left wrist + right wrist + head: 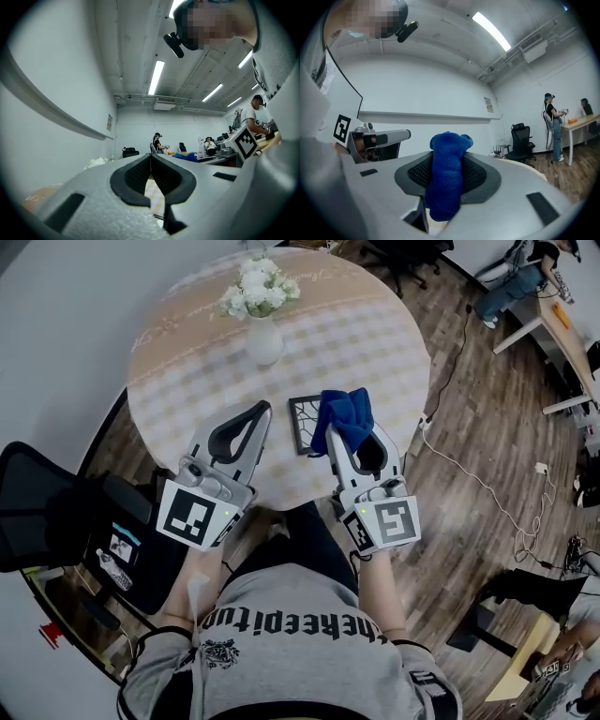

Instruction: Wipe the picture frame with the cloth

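Observation:
A small dark picture frame (302, 422) lies flat on the round table (187, 352), near its front edge. A blue cloth (343, 417) hangs bunched over the frame's right side, with my right gripper (343, 432) shut on it. The right gripper view shows the cloth (446, 180) pinched between the jaws, sticking up past them. My left gripper (265, 411) sits just left of the frame, jaws shut with nothing between them, as the left gripper view (151, 157) also shows.
A white vase of white flowers (262, 313) stands at the table's middle, beyond the frame. A black office chair (56, 512) is at the left by the table. Cables trail over the wooden floor (487, 465) at the right. Desks and people are farther off.

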Available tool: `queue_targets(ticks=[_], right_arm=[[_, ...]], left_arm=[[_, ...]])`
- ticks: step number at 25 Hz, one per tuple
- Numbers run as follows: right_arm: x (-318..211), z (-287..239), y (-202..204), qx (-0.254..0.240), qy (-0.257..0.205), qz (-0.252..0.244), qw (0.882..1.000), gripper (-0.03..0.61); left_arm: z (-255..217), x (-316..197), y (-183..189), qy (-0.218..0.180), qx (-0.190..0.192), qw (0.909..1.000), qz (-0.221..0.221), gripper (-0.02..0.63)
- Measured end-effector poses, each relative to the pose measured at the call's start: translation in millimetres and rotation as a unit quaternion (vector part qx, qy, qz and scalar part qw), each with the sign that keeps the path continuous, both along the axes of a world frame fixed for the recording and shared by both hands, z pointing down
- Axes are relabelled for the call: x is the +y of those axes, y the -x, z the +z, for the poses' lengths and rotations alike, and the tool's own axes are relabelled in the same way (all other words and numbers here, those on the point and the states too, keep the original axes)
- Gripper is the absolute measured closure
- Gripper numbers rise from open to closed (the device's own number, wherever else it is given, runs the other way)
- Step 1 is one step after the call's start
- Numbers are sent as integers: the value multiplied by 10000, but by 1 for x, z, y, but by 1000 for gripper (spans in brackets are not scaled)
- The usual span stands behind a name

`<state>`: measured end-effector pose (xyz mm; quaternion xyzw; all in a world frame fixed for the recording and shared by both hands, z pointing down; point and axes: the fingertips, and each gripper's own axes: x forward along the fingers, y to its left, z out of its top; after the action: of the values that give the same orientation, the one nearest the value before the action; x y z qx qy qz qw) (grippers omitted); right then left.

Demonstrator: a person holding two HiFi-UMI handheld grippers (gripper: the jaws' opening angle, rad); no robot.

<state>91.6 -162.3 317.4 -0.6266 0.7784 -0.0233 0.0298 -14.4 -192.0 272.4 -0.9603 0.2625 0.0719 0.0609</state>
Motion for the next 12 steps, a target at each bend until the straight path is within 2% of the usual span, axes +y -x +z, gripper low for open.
queue_targets(ticks=[12], right_arm=[[-67,56,-1,-34,883,-443,9951,433]], left_arm=[[21,-51,-1,355,13,9986,-404,598]])
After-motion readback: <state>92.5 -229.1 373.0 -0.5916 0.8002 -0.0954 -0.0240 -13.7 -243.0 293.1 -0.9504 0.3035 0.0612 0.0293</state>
